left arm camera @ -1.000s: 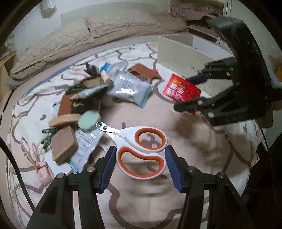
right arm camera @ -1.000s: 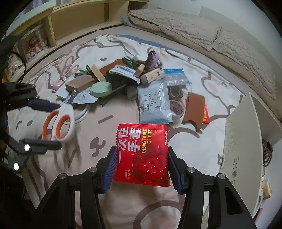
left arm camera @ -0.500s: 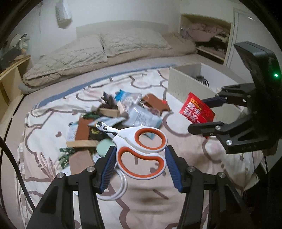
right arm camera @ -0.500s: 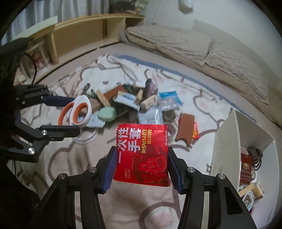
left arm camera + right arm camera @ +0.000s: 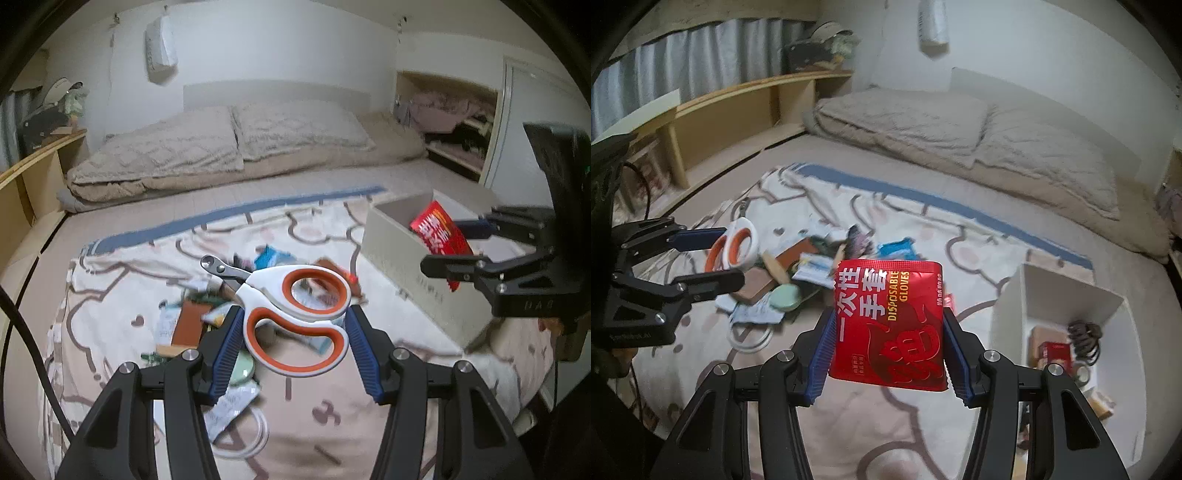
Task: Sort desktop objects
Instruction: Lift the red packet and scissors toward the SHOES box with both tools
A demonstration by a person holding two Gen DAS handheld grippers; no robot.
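Note:
My left gripper (image 5: 293, 350) is shut on white scissors with orange handles (image 5: 295, 306) and holds them high above the patterned blanket; they also show in the right wrist view (image 5: 733, 247). My right gripper (image 5: 888, 345) is shut on a red pack of disposable gloves (image 5: 890, 321), held in the air left of the white box (image 5: 1012, 314). In the left wrist view the pack (image 5: 439, 236) hangs over the box's wall (image 5: 406, 273). A pile of loose objects (image 5: 809, 273) lies on the blanket below.
The white box holds a red packet (image 5: 1056, 352), a black cable (image 5: 1084, 334) and a tape roll. A white ring (image 5: 748, 334) lies near the pile. Pillows and a folded duvet (image 5: 229, 147) lie behind. A wooden shelf (image 5: 738, 110) runs along the left.
Both grippers have risen well above the blanket with their objects. The right gripper with the red pack has moved toward the white box.

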